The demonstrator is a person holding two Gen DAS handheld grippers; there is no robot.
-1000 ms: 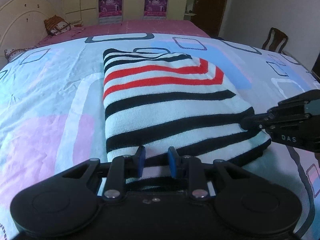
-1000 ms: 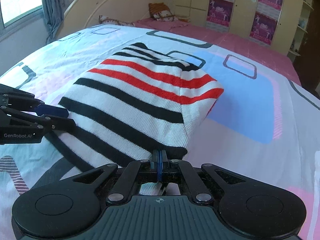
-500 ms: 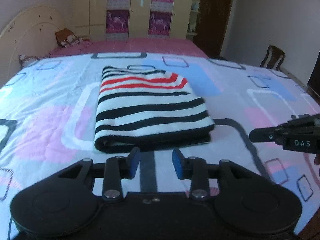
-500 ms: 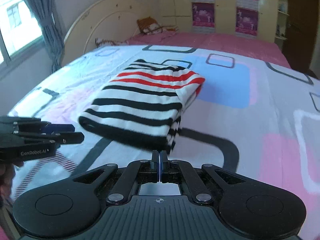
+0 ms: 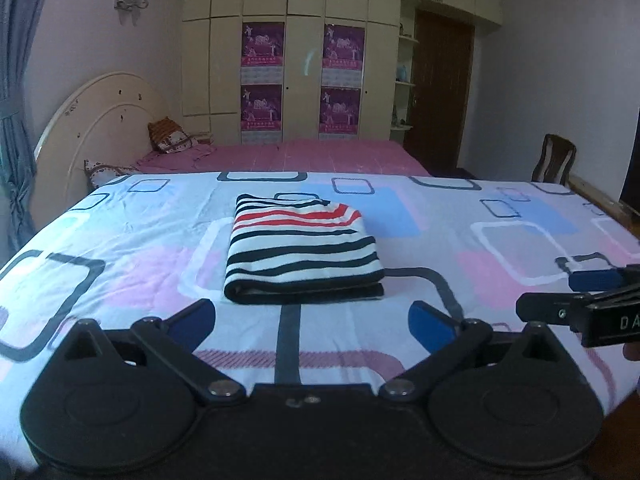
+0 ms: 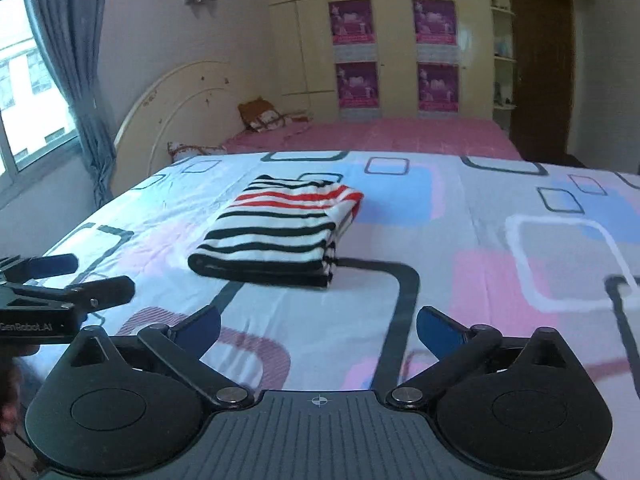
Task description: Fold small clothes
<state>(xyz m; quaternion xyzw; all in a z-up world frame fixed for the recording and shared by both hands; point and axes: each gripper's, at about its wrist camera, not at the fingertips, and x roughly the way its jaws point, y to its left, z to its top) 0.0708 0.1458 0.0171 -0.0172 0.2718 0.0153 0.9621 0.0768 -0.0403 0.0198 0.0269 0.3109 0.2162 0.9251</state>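
Left tool (image 5: 312, 322) spread apart, right tool (image 6: 318, 330) likewise, folded sweater (image 5: 302, 252) apart ahead

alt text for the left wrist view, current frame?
A folded striped sweater, white with black and red bands, lies flat on a patterned bedsheet, apart from both grippers. The left gripper sits wide open in the foreground, and the right gripper shows open at the right edge. Wardrobe and headboard stand behind.

Left gripper (image 5: 312, 322), right gripper (image 6: 318, 330): black linkage bodies, blue pads, silver pivot screws, white lettering.
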